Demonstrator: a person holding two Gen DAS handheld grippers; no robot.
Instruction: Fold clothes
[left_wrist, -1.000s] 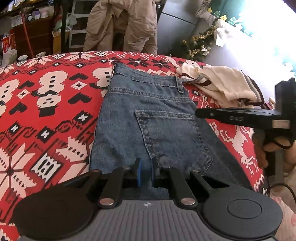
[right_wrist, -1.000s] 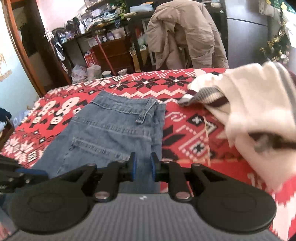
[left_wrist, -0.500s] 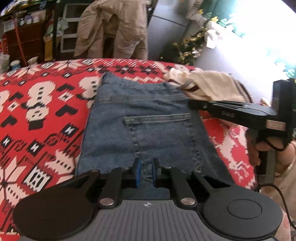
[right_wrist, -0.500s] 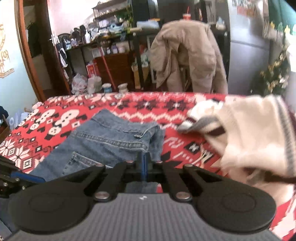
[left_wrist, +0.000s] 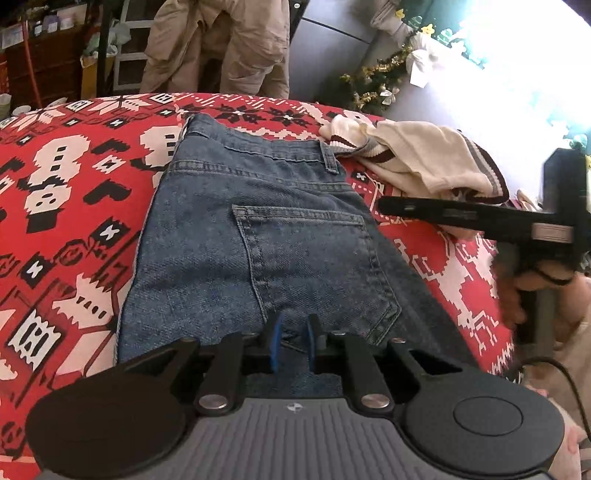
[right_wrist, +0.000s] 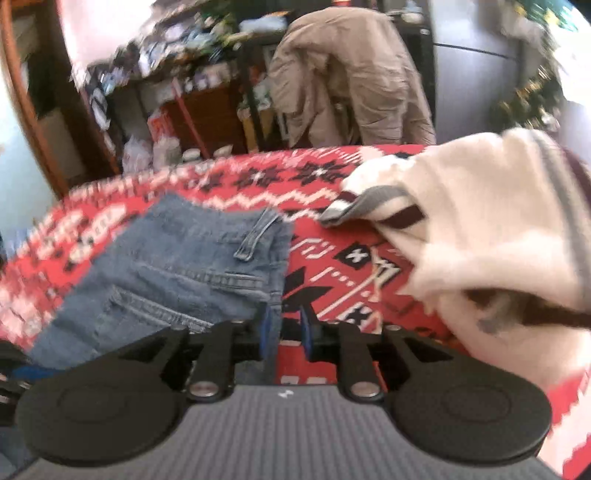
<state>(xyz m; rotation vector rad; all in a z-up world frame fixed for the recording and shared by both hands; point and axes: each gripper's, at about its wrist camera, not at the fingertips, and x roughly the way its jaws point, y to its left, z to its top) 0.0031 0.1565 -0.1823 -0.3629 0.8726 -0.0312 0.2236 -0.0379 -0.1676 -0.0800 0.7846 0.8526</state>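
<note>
Since half a second ago, the right gripper has parted its 2 blue pads, which were pressed together then, and the left gripper has spread slightly wider. Largest is the red patterned blanket, covering the whole surface. On it lie the folded jeans, back pocket up and waistband at the far end; they serve as landmark. Beyond the jeans' right waistband corner lies a crumpled cream sweater, just beside it. Behind the jeans, off the blanket, a beige coat hangs. Both grippers are released and grasp nothing: the left hovers over the jeans' near end, the right over the jeans' right edge, partly above blanket.
</note>
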